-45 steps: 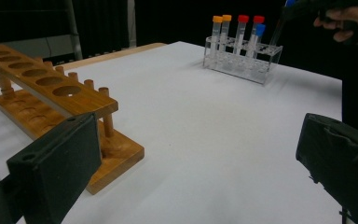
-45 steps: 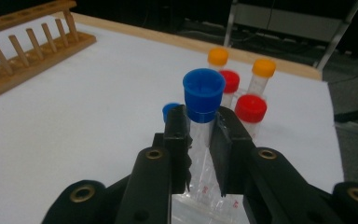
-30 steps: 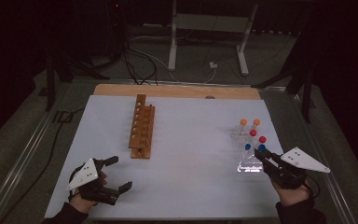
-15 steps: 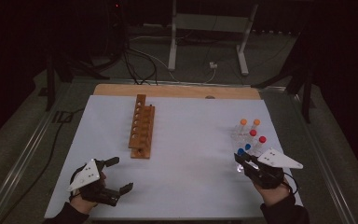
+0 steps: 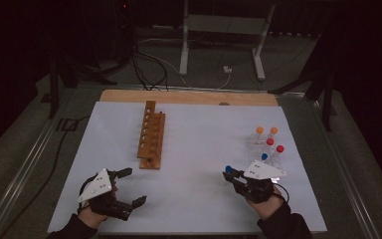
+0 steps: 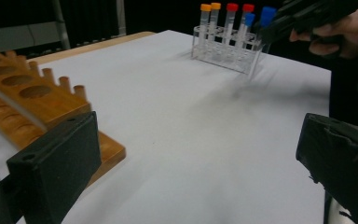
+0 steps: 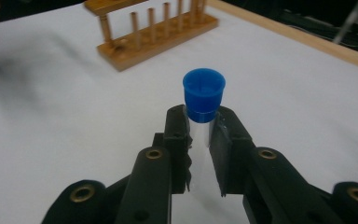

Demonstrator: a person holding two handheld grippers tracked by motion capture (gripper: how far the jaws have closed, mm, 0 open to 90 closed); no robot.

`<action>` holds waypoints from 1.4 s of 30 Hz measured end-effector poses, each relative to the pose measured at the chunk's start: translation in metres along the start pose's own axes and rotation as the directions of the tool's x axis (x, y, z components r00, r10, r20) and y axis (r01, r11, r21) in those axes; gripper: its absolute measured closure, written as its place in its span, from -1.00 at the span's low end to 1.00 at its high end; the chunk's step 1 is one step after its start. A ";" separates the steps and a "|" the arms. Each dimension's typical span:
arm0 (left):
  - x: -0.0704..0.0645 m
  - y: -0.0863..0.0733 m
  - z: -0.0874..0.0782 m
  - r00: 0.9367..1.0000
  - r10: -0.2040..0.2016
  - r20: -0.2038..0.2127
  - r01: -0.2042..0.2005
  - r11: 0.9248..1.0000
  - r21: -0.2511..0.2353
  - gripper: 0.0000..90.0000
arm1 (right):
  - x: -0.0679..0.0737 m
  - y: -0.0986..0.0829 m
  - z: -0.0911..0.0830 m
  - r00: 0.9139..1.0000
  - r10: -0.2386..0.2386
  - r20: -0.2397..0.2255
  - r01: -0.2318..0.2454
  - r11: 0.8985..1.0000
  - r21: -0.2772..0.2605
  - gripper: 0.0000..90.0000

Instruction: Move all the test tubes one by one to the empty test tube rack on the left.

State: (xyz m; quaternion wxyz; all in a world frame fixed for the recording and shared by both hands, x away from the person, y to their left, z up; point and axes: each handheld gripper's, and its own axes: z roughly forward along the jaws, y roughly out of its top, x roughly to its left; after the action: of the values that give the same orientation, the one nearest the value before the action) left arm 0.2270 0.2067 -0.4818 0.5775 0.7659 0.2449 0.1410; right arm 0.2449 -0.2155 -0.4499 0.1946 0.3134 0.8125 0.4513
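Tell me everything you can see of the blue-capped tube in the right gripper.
The blue-capped tube is a clear, plastic-looking tube with a flared blue cap on top. The right gripper is shut on it, its black jaws clamping the body just below the cap. In the left gripper view it hangs tilted above the white table, touching nothing else, just in front of the clear rack, where five more capped tubes stand.
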 end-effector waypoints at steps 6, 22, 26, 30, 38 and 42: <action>-0.005 0.011 0.010 0.999 -0.011 0.040 0.010 1.000 0.012 -0.98 | 0.011 0.004 0.012 0.998 -0.029 -0.048 0.030 0.999 0.015 0.71; -0.023 0.049 0.044 0.978 -0.037 0.206 0.031 0.999 0.029 -0.98 | 0.040 0.020 0.031 0.985 -0.090 -0.150 0.092 0.996 0.003 0.71; -0.024 0.057 0.053 0.977 -0.047 0.210 0.044 0.999 0.018 -0.91 | 0.044 0.022 0.033 0.982 -0.097 -0.164 0.098 0.995 0.000 0.71; -0.027 0.064 0.062 0.975 -0.033 0.219 0.031 0.999 0.012 -0.75 | 0.048 0.023 0.035 0.977 -0.105 -0.183 0.106 0.994 -0.001 0.71; -0.033 0.071 0.075 0.973 0.004 0.231 -0.008 1.000 0.017 -0.39 | 0.054 0.025 0.038 0.973 -0.109 -0.201 0.111 0.994 -0.002 0.71; -0.037 0.073 0.082 0.971 0.024 0.239 -0.029 0.999 0.017 -0.18 | 0.055 0.026 0.039 0.972 -0.111 -0.208 0.113 0.994 -0.002 0.71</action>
State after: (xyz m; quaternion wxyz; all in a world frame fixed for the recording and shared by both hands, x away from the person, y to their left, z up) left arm 0.2523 0.1044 -0.4338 0.5930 0.7863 0.1649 0.0534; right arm 0.2366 -0.1438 -0.4497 0.1321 0.2191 0.8472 0.4657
